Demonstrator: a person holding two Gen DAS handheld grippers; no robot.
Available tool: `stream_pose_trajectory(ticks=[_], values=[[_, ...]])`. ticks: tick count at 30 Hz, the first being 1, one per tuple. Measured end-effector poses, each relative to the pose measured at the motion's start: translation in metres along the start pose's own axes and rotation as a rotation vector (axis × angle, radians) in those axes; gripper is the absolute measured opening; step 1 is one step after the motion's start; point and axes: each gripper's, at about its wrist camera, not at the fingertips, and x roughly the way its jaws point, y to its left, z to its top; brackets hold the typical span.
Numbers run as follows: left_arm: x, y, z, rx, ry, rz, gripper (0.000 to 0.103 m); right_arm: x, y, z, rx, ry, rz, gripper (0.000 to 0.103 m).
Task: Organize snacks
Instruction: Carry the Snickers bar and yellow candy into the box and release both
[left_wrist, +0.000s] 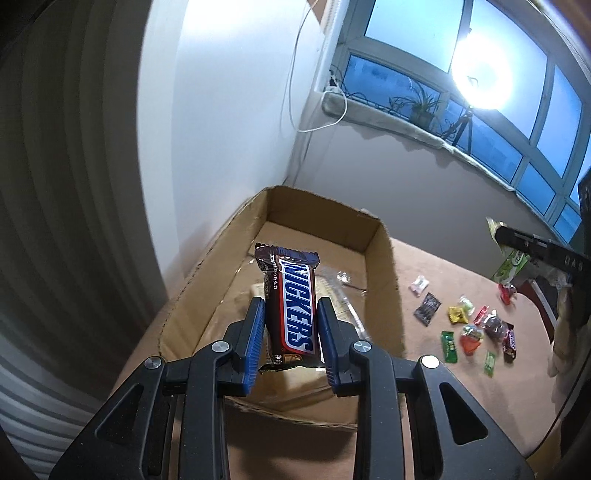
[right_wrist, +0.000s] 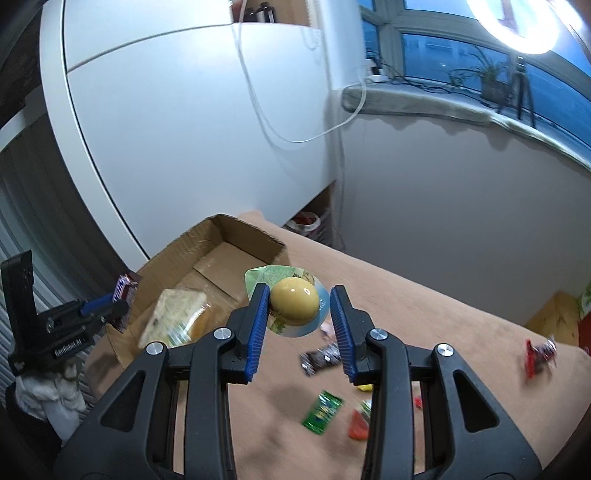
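Note:
My left gripper (left_wrist: 290, 314) is shut on a brown Snickers bar (left_wrist: 291, 306) and holds it upright above the near end of an open cardboard box (left_wrist: 384, 258). It also shows in the right wrist view (right_wrist: 107, 310) beside the box (right_wrist: 243, 229). My right gripper (right_wrist: 300, 308) is shut on a round yellow pudding cup (right_wrist: 294, 307) with a green foil lid, held above the tan table just right of the box. The right gripper shows in the left wrist view (left_wrist: 524, 243) at the far right. A clear wrapped snack (right_wrist: 173, 321) lies inside the box.
Several small wrapped candies (left_wrist: 469, 332) lie scattered on the tan table (left_wrist: 443, 273) right of the box. They also show in the right wrist view (right_wrist: 321, 411). A red candy (right_wrist: 537, 354) lies apart at the right. A white cabinet and a window sill with a ring light stand behind.

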Motion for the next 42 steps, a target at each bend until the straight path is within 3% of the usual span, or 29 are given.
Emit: stream_pose_trajectory(ticks=[18, 26, 28, 30, 42], values=[[0.010, 0.009, 0.003, -0.011, 0.018, 0.019, 0.027, 0.080, 0.070, 0.020, -0.084, 0.117, 0.133, 0.036], [0.011, 0.007, 0.003, -0.012, 0.027, 0.015, 0.028, 0.092, 0.081, 0.017, -0.091, 0.140, 0.151, 0.037], [0.011, 0.006, 0.003, -0.006, 0.030, 0.018, 0.028, 0.090, 0.081, 0.018, -0.092, 0.135, 0.149, 0.056], [0.010, 0.006, 0.004, -0.006, 0.025, 0.018, 0.028, 0.086, 0.081, 0.019, -0.098, 0.118, 0.141, 0.066], [-0.007, -0.005, 0.006, -0.004, -0.014, 0.021, 0.028, 0.044, 0.063, 0.017, -0.098, 0.050, 0.107, 0.066]])
